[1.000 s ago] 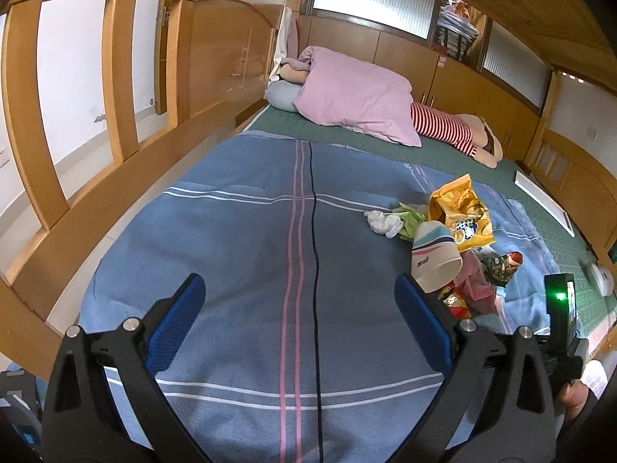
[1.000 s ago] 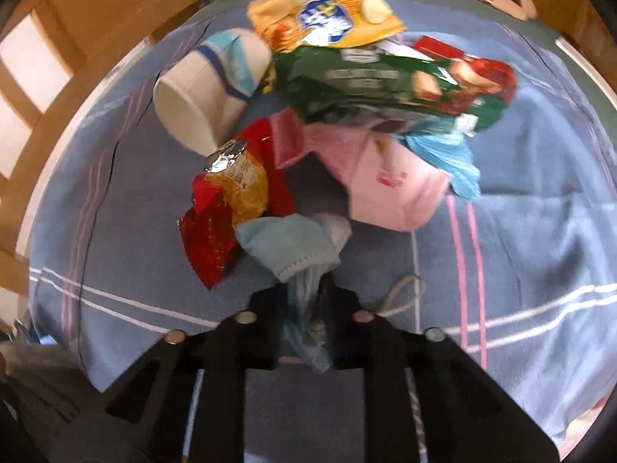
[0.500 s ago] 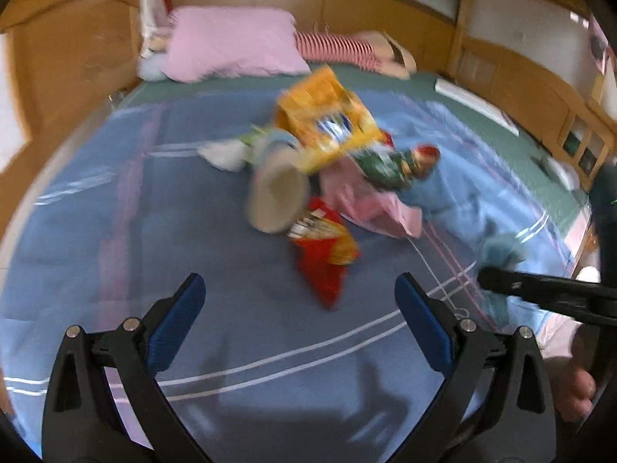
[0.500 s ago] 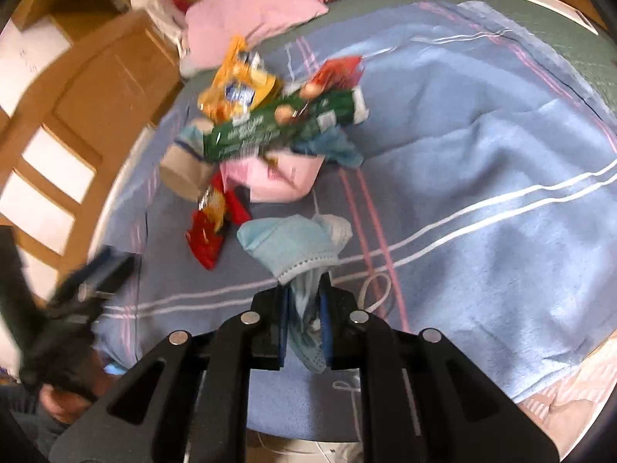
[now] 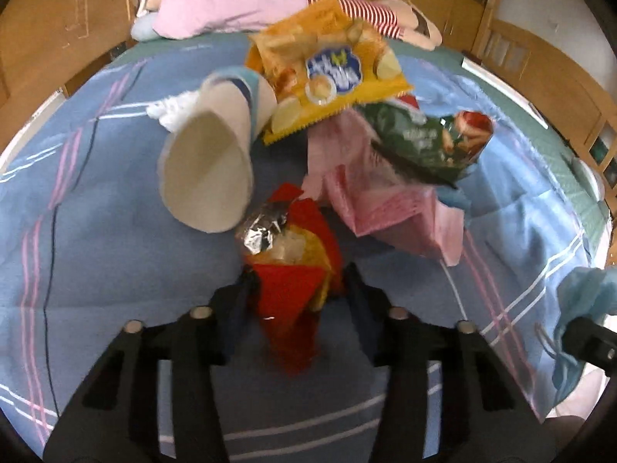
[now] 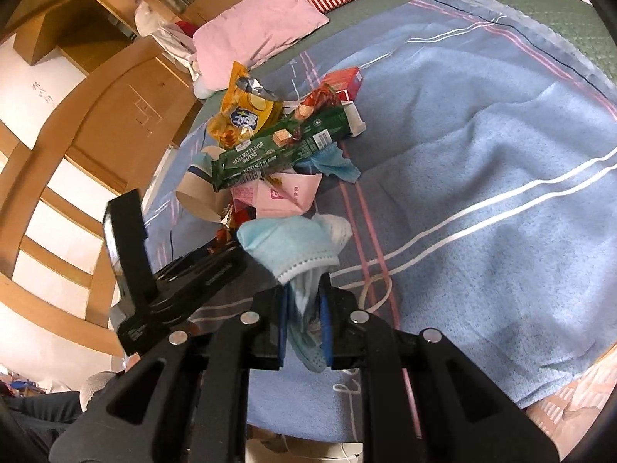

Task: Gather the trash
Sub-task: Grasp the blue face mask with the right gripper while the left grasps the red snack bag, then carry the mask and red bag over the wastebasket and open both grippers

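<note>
A trash pile lies on the blue blanket [image 5: 96,231]: a paper cup [image 5: 208,154], a yellow chip bag [image 5: 327,73], a green wafer wrapper [image 5: 428,142], pink packaging [image 5: 385,208] and a red snack wrapper [image 5: 297,281]. My left gripper [image 5: 297,289] is shut on the red snack wrapper at the pile's near edge. My right gripper [image 6: 304,320] is shut on a light blue face mask [image 6: 293,247] and holds it above the blanket's near edge; the mask also shows in the left wrist view [image 5: 582,301]. The left gripper also shows in the right wrist view [image 6: 216,254].
A pink pillow [image 5: 231,0] and a striped doll [image 5: 370,11] lie at the bed's far end. A wooden headboard [image 6: 58,193] stands at the left. A white tissue [image 5: 169,112] lies behind the cup. A red box [image 6: 343,81] sits behind the pile.
My left gripper has swung toward the pile, moved in and closed on the red snack wrapper. My right gripper has lifted and pulled back from the pile with the face mask.
</note>
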Available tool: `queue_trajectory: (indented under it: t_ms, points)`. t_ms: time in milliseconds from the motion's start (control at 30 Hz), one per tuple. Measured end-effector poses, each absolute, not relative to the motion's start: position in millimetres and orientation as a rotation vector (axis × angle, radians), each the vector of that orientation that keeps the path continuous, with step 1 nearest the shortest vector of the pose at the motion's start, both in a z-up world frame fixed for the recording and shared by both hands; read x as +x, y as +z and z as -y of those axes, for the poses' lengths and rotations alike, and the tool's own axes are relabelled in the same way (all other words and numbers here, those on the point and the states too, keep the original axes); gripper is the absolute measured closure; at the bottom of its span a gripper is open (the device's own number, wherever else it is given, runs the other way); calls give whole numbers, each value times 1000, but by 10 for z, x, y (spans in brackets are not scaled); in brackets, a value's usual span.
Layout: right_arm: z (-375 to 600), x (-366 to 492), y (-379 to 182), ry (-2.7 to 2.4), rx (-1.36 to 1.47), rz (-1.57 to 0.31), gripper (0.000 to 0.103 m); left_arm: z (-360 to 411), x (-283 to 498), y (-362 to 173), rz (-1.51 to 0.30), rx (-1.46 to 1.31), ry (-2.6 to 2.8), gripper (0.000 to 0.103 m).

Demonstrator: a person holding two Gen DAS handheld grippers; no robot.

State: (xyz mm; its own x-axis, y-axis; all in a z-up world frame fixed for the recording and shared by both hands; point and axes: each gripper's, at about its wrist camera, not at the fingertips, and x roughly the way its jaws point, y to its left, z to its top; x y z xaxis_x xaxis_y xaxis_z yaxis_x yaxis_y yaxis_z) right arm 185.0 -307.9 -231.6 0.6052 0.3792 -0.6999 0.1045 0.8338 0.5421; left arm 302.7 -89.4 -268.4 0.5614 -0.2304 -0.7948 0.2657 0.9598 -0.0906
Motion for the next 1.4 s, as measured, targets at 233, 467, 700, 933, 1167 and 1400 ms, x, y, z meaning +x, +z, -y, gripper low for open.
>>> queue_trajectory:
  t_ms: [233,467,700,933,1167,1400]
  points:
    - [3030,1823,-2278,162,561,-899,88,563,2858,-2379,-884,-12,-230,73]
    - [2890,1716,-2113,129,503,-854,88,378,2400,-1803,-762,2,-235,76]
    - [2776,1258,-1699,76,457,-775,88,428,2015,-1349,-666,55,-221,76]
    - [2836,700,-1194,-91,385,-612,88,834,1549,-930,-572,91,-299,76]
    - [3164,87,-1005,-220,407,-531,88,1418,1051,-701,-515,133,-441,75]
    - [3570,-676,-944,-370,438,-464,88,2203,423,-652,-477,213,-639,75]
